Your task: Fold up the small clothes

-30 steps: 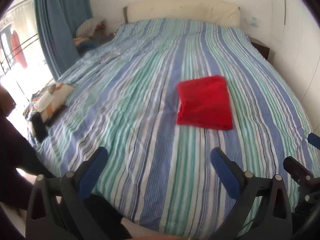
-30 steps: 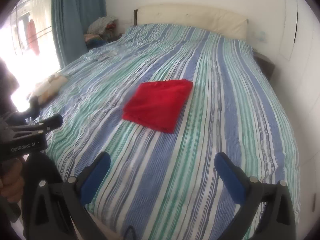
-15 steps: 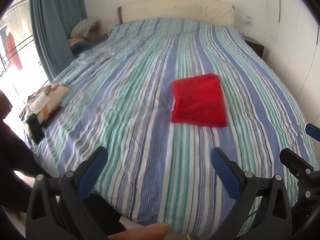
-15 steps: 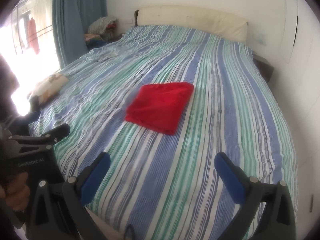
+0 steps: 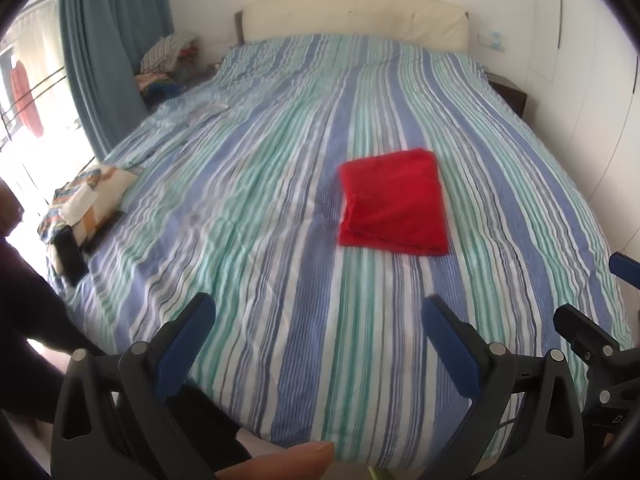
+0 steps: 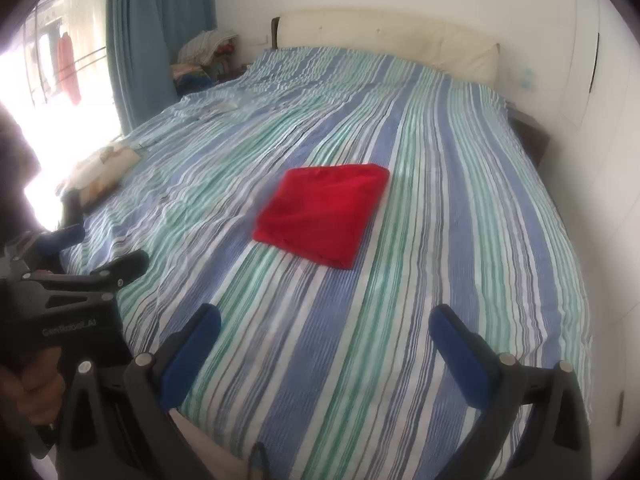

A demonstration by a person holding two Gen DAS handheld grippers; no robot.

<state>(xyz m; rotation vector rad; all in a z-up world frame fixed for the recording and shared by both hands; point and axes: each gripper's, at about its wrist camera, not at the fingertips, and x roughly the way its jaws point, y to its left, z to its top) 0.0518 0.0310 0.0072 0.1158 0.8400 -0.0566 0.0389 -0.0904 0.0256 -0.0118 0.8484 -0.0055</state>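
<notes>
A: Item one?
B: Folded red cloth garment [image 5: 394, 204], a flat rectangle, lying mid-bed on the blue, green and white striped cotton bedspread [image 5: 280, 208].
A: Left tool [image 5: 316, 320]?
B: Blue-padded jaws spread wide, empty, at the bed's foot, well apart from the garment.
A: Right tool [image 6: 326, 334]?
B: Likewise agape, nothing held.
A: Other?
B: Patterned cushion [image 5: 90, 196] at the bed's left edge.

Black hand-held gripper [image 5: 316, 336] frames w/ silver screws, blue finger pads [image 6: 460, 356], dark sleeve [image 5: 24, 320]
</notes>
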